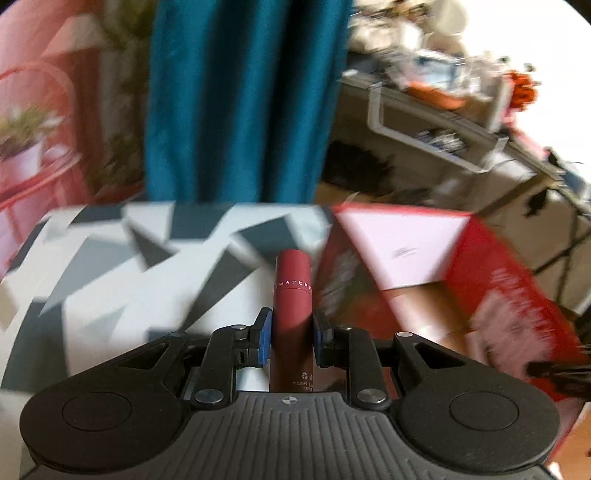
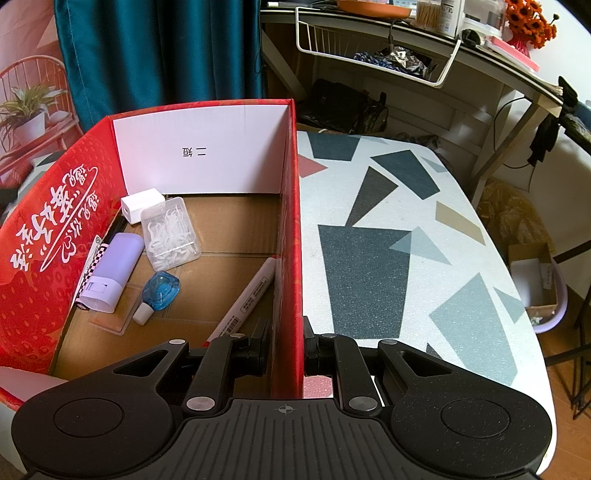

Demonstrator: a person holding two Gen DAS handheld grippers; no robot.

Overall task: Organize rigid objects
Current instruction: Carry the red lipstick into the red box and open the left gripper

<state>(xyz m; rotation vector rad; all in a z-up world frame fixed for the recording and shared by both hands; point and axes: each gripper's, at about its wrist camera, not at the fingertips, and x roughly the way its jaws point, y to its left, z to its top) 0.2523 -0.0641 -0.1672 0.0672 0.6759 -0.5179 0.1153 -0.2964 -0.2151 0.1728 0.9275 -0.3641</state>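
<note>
My left gripper (image 1: 291,334) is shut on a dark red lipstick tube (image 1: 292,291), which sticks out forward between the blue pads above the patterned table (image 1: 110,288). The red cardboard box (image 1: 498,288) stands just to the right of it, blurred. In the right wrist view my right gripper (image 2: 286,349) is shut on the box's right wall (image 2: 290,229), one finger inside and one outside. Inside the box lie a white marker (image 2: 245,299), a blue bottle (image 2: 159,293), a lilac tube (image 2: 114,267), a clear case of floss picks (image 2: 171,234) and a white charger (image 2: 142,205).
A teal curtain (image 2: 159,48) hangs behind the box. A desk with a white wire basket (image 2: 373,55) and orange flowers (image 2: 530,20) stands at the back right. The patterned table (image 2: 406,240) runs to the right of the box. A lavender bin (image 2: 546,291) sits on the floor.
</note>
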